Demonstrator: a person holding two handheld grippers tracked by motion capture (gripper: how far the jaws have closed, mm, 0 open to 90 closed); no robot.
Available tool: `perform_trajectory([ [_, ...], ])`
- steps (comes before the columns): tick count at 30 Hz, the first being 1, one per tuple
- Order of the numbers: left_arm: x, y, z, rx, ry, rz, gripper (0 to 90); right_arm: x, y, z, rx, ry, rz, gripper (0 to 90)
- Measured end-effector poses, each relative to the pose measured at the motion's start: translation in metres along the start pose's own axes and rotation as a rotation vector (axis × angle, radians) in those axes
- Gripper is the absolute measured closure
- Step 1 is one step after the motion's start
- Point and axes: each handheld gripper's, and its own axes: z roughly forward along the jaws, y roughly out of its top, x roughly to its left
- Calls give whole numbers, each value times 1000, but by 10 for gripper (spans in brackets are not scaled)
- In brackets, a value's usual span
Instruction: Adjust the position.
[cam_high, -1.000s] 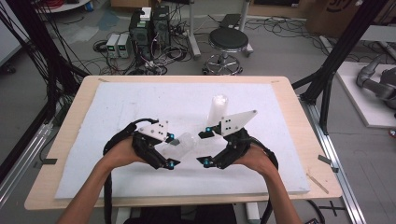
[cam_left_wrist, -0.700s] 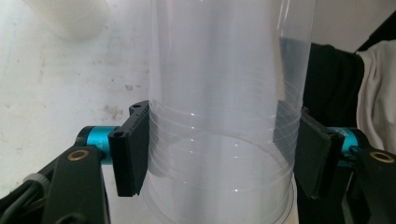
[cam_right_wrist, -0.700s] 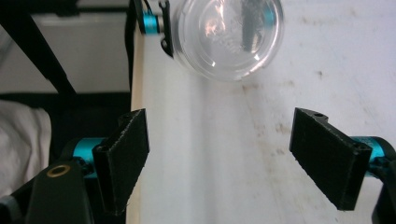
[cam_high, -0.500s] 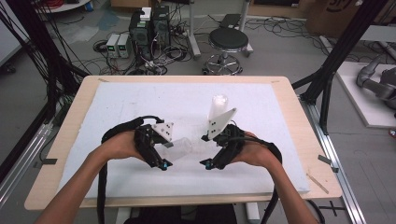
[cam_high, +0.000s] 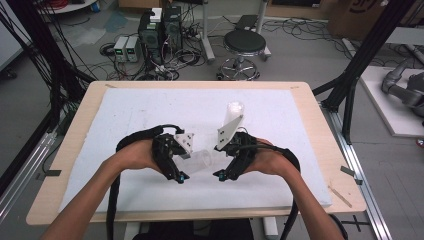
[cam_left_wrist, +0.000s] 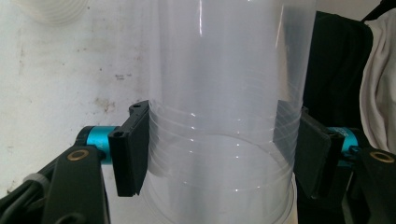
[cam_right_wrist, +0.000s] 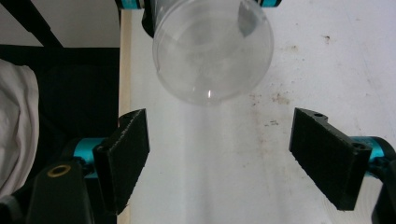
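A clear plastic cup lies level above the white mat, and my left gripper is shut on it. In the left gripper view both black pads press on the cup's ribbed wall near its rim; it looks like a nested stack. My right gripper faces the cup's base from the right, a short gap away. In the right gripper view the round base hangs ahead of my right gripper, whose jaws stand wide open with nothing between them.
A second clear cup stands upright on the white mat just behind my right hand, and its ribbed edge shows as a cup at top left. The wooden table edge frames the mat. A stool and computers stand beyond.
A second ago both grippers were close together around the cup. They have drawn slightly apart; the cup stays in the left one and the right one now stands off its base.
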Motion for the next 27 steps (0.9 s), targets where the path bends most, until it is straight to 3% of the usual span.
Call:
perform_trajectory([
  [12, 0, 13, 11, 61, -13, 22, 307, 1, 5, 1, 12, 9, -11, 201],
  [27, -2, 15, 12, 44, -16, 26, 307, 1, 9, 7, -10, 19, -25, 247],
])
